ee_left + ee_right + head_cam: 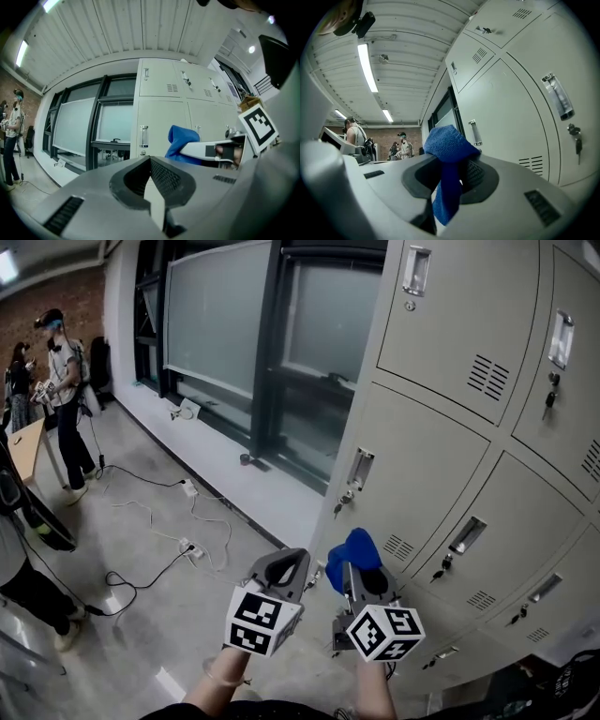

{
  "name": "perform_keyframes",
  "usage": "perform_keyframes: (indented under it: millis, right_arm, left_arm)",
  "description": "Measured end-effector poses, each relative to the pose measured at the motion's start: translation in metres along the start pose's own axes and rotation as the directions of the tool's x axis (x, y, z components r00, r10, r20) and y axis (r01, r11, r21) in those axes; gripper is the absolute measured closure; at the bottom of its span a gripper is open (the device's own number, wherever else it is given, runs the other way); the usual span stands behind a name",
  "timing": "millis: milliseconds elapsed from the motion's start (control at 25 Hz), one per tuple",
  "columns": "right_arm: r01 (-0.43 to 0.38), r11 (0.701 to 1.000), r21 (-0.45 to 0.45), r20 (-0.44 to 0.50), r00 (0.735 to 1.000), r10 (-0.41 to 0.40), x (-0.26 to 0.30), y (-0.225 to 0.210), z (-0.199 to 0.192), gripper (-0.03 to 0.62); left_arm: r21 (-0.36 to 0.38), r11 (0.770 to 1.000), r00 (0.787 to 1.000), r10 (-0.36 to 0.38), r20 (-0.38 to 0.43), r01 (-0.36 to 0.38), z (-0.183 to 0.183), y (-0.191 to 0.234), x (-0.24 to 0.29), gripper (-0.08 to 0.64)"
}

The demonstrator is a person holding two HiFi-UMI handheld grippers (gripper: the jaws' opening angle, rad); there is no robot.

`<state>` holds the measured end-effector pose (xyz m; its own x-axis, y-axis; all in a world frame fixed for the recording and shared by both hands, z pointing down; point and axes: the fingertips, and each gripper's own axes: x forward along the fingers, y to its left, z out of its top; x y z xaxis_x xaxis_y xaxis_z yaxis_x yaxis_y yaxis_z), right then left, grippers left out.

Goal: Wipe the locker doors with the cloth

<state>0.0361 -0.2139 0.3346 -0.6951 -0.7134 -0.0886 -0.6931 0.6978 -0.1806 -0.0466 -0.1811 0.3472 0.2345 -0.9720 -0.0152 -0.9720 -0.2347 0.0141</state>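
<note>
A bank of pale grey locker doors fills the right of the head view, each with a handle, a vent and a key in its lock. My right gripper is shut on a blue cloth, whose bunched top pokes up above the fingers, a short way off the lower doors. In the right gripper view the cloth hangs between the jaws with a locker door close on the right. My left gripper is beside it, shut with nothing in it. The left gripper view shows the cloth and lockers ahead.
Dark-framed windows run along the wall left of the lockers. Cables and a power strip lie on the grey floor. People stand far left by a wooden table. A dark bag sits at bottom right.
</note>
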Motion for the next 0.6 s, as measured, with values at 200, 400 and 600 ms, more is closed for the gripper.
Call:
perform_keyframes:
  millis: [200,400,600]
  right_arm:
    - [0.034,0.999,-0.040,-0.012,0.999,-0.035,0.014,-0.006,-0.007,0.508]
    - [0.042,0.998,-0.053,0.034,0.999,-0.040,0.028,-0.018,0.018,0.508]
    - [0.083,0.995,-0.049,0.042,0.996,-0.081,0.066,-0.029,0.058,0.508]
  left_arm:
    - [-0.049,0.998,0.999,-0.038,-0.008,0.037,-0.009,0.011,0.017,0.554]
    - [-0.030,0.993,0.993,-0.116,0.024,0.117,0.004,0.015,0.054,0.554]
    - [-0.005,0.978,0.975,-0.209,0.074,0.210,0.047,0.030,0.096,0.554]
